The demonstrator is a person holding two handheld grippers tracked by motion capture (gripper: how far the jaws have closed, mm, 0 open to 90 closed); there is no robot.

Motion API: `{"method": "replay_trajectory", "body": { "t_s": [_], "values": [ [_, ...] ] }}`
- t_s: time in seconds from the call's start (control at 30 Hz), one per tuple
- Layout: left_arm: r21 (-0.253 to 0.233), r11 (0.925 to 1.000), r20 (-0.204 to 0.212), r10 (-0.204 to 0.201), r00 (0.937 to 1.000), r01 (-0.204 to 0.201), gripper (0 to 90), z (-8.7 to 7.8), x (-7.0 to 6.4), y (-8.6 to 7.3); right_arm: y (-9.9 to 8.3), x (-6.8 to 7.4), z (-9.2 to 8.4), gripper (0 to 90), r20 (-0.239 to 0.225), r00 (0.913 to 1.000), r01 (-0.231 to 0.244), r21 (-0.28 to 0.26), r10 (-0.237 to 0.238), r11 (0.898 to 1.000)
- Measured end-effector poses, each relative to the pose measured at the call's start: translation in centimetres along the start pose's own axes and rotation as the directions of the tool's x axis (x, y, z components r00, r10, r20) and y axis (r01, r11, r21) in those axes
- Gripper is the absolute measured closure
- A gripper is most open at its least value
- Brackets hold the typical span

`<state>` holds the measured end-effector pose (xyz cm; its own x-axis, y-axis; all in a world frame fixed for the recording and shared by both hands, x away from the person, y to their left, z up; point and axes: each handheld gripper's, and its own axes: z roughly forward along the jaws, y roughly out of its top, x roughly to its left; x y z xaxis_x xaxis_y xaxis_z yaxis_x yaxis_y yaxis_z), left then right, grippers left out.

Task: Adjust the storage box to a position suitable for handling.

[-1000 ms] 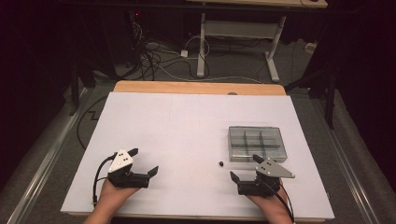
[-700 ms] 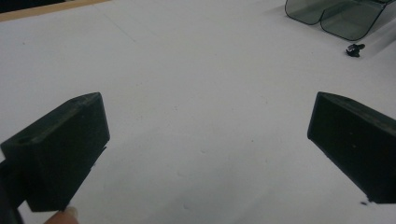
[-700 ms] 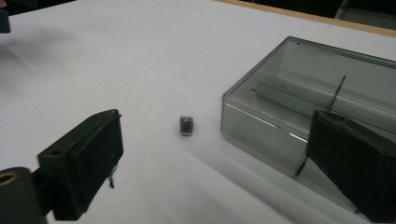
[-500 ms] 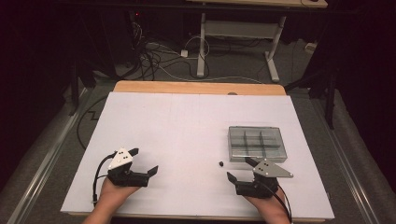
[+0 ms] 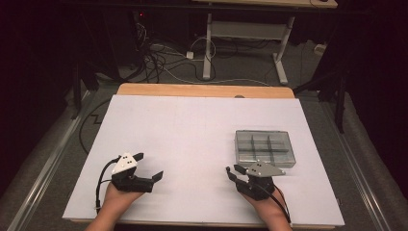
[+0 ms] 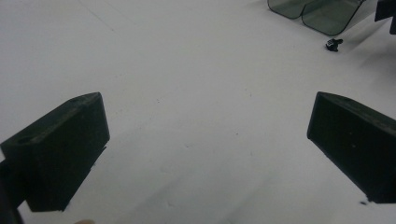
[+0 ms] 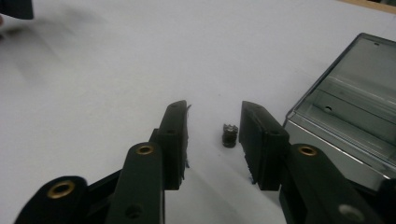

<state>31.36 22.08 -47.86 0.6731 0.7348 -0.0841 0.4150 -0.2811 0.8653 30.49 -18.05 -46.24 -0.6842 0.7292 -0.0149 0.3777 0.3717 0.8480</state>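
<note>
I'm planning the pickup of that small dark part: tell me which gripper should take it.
Right. The right gripper has its closing jaws either side of the small dark part, beside the clear box. The left gripper sits open, far off.

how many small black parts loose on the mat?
1. The small black part lies on the mat between the right claw's jaws, beside the clear compartment box. Any inside the box can't be told.

The white table top [image 5: 192,144] is evenly lit from above while the surrounding floor is left dark. Soft shadows are cast beside the jaws. Motion blur is seen in the right gripper view's upper left corner.
</note>
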Motion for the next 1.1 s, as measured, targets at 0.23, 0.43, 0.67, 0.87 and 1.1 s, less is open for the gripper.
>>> {"method": "replay_trajectory", "body": {
  "t_s": [0.23,0.43,0.67,0.87,1.1],
  "values": [
    [-0.017,0.9998,-0.001,0.004,1.0,-0.004,0.0,0.0,0.0,-0.3,0.4,0.0,1.3,69.6,0.006,1.0,0.004,0.044,-0.005,0.999],
    [0.002,0.9998,0.005,0.02,0.9998,-0.02,0.0,0.2,-0.1,-0.3,0.7,0.0,2.2,69.9,0.028,0.9995,0.008,0.083,-0.011,0.997],
    [-0.009,0.9998,0.004,0.017,0.9998,-0.017,0.0,0.0,-0.1,-0.4,0.9,-0.5,3.3,71.7,0.032,0.9994,0.01,0.134,-0.014,0.991],
    [-0.016,0.9997,0.0,0.02,0.9998,-0.02,0.0,-0.1,-0.2,-0.5,0.8,-0.8,4.2,75.6,0.029,0.9996,-0.009,0.18,0.003,0.984],
    [-0.014,0.9997,0.003,0.02,0.9998,-0.02,0.0,-0.1,-0.2,-0.5,0.7,-1.1,4.2,80.3,0.012,0.9999,-0.013,0.186,0.011,0.982]
  ]
}}
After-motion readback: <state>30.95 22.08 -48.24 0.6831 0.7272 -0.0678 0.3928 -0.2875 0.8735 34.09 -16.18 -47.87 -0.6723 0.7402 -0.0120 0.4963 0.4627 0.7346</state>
